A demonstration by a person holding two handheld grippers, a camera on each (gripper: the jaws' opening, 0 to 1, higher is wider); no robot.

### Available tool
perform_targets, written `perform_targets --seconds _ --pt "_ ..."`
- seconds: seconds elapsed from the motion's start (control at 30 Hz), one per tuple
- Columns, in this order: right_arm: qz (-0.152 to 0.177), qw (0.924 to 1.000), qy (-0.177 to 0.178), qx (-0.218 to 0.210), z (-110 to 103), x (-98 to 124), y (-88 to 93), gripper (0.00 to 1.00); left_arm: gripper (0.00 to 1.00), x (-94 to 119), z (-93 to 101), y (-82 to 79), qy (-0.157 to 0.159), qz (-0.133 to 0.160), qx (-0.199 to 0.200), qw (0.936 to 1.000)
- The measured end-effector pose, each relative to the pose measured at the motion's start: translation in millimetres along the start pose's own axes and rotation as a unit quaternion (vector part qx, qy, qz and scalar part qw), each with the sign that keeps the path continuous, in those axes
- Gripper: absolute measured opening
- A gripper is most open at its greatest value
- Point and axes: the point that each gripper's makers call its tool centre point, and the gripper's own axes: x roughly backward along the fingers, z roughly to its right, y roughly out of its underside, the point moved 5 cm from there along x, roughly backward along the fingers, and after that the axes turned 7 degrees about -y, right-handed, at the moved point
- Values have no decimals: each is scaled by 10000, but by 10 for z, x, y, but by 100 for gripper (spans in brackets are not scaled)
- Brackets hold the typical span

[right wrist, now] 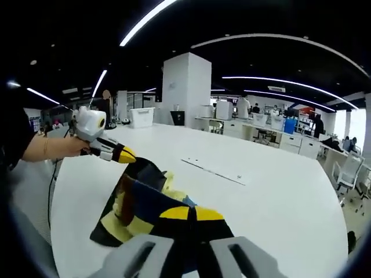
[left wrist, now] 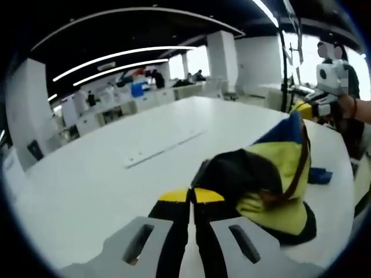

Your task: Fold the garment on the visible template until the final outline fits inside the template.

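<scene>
A yellow, black and blue garment (left wrist: 278,174) hangs bunched over the white table (left wrist: 104,179), stretched between both grippers. In the left gripper view my left gripper (left wrist: 191,196) has its yellow-tipped jaws shut on a black fold of the cloth. At the far right the right gripper (left wrist: 307,107), held by a hand (left wrist: 348,107), pinches the garment's blue upper corner. In the right gripper view my right gripper (right wrist: 191,213) is shut on the near edge of the garment (right wrist: 145,200). The left gripper (right wrist: 124,155) grips its far corner at the left.
A long cable-slot strip (left wrist: 162,149) runs across the middle of the table (right wrist: 278,208). A white pillar (right wrist: 185,90) and desks with people stand behind. An office chair (right wrist: 348,168) is beyond the table's right edge. A person's arm (right wrist: 46,147) reaches in from the left.
</scene>
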Motion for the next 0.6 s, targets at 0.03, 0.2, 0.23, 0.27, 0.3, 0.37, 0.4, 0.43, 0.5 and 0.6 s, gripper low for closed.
perform_targets --seconds 0.03,0.2,0.23,0.27,0.3,0.37,0.4,0.43,0.5,0.6 --pt "13 10000 24 9 15 15 -15 0 0 37 -24 -12 -42 30 23 10000" --pt "27 9999 113 53 83 66 -68 0 0 177 -123 -29 -193 121 166 9996" --pt "37 9999 138 52 97 71 -81 0 0 197 -139 -30 -217 133 175 9995" --pt "41 9998 162 52 115 77 -97 0 0 224 -158 -28 -237 133 204 9994" --pt "42 9998 169 53 125 80 -105 0 0 240 -170 -25 -263 127 215 9993" --pt "48 9998 189 83 136 86 -130 0 0 286 -197 -31 -326 131 204 9992" --pt "47 9998 194 95 138 88 -146 0 0 315 -214 -38 -354 144 215 9990" --pt "42 9997 199 110 138 89 -157 0 0 337 -225 -43 -371 158 213 9990" --pt "70 9997 217 135 138 102 -190 0 0 387 -258 -57 -428 180 203 9987" --pt "50 9995 271 178 148 126 -208 0 0 479 -330 -80 -559 220 223 9979"
